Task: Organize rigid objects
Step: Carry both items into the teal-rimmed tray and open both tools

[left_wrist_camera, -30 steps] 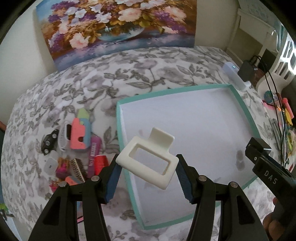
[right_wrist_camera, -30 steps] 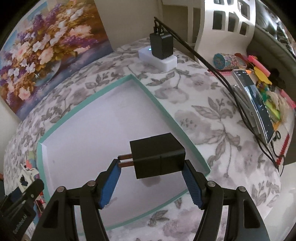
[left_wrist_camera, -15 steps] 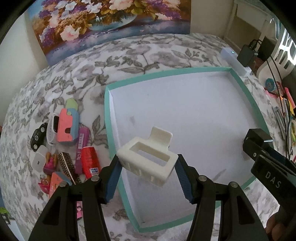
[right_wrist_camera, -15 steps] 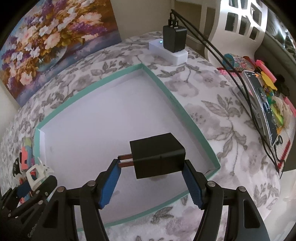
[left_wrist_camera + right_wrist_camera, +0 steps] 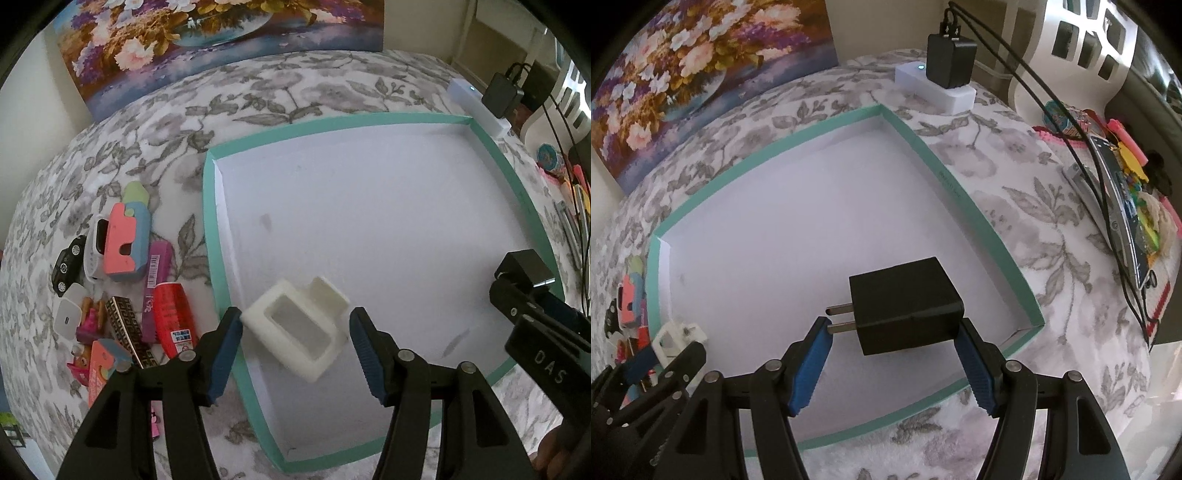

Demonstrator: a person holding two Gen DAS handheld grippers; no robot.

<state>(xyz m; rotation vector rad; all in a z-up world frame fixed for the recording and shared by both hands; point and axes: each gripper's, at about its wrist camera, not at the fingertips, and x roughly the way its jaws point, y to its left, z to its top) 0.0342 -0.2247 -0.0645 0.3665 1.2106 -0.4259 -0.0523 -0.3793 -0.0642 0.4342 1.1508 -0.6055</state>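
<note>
Black-framed, blue-padded hand-held gripper, left [image 5: 294, 321]: pointed steeply down over the near left corner of the tray [image 5: 210, 236]. Jaws spread and have just been opening. White bracket [image 5: 295, 328] sits between the pads, blurred. The left pad is at its corner, the right pad stands just clear of it, and no firm pinch shows. The bracket is a rectangular frame with a small tab on its far side, and it is over the tray's white floor, close to the teal left rim.

Hand-held gripper, right [image 5: 893, 325]: also pointed steeply down, over the tray's near right part. It pinches a black charger [image 5: 905, 306], with the left pad against the two metal prongs and the right pad against the block's opposite face. The charger is held level and clear of the tray floor.

Tray: shallow, teal rim, white inside, lying on a grey floral cloth [image 5: 258, 92].

Loose items on the cloth left of the tray, in a cluster:
- red cylinder [image 5: 171, 317]
- pink-and-blue block [image 5: 127, 243]
- black toy car [image 5: 68, 264]
- purple tube [image 5: 157, 273]

Beyond the far right corner: white power block [image 5: 934, 86] with a black adapter [image 5: 951, 61] plugged in.
</note>
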